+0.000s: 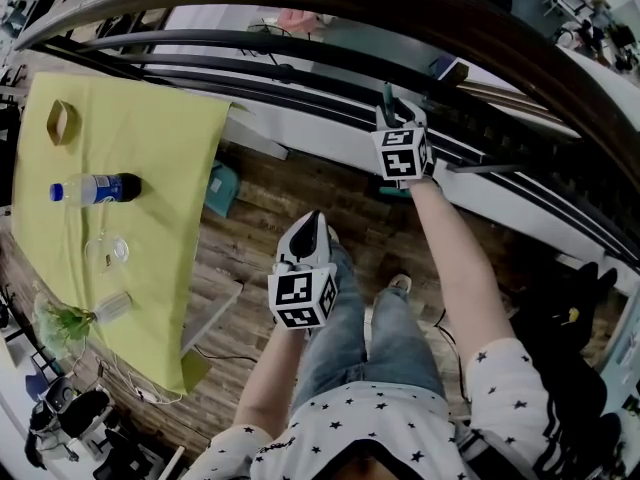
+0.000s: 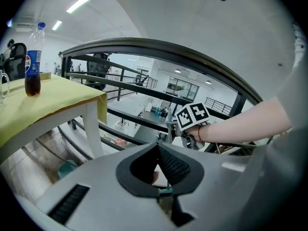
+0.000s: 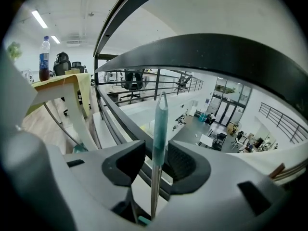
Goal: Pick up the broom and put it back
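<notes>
The broom's thin teal-tipped handle (image 3: 159,124) stands upright between the jaws of my right gripper (image 3: 155,149). The jaws are open, with a small gap on each side of the handle. In the head view this gripper (image 1: 396,110) is up against the dark railing (image 1: 300,73), with the handle's tip (image 1: 387,95) showing above it and a teal part of the broom (image 1: 396,190) below the hand. My left gripper (image 1: 308,226) hangs lower, above the person's jeans, apart from the broom. Its jaws (image 2: 158,147) meet at the tips, with nothing held.
A table under a yellow-green cloth (image 1: 150,138) stands at the left with a cola bottle (image 1: 95,188), a tape roll (image 1: 62,121) and glassware on it. A teal dustpan (image 1: 222,188) sits on the wooden floor by the table. Beyond the railing the floor drops away.
</notes>
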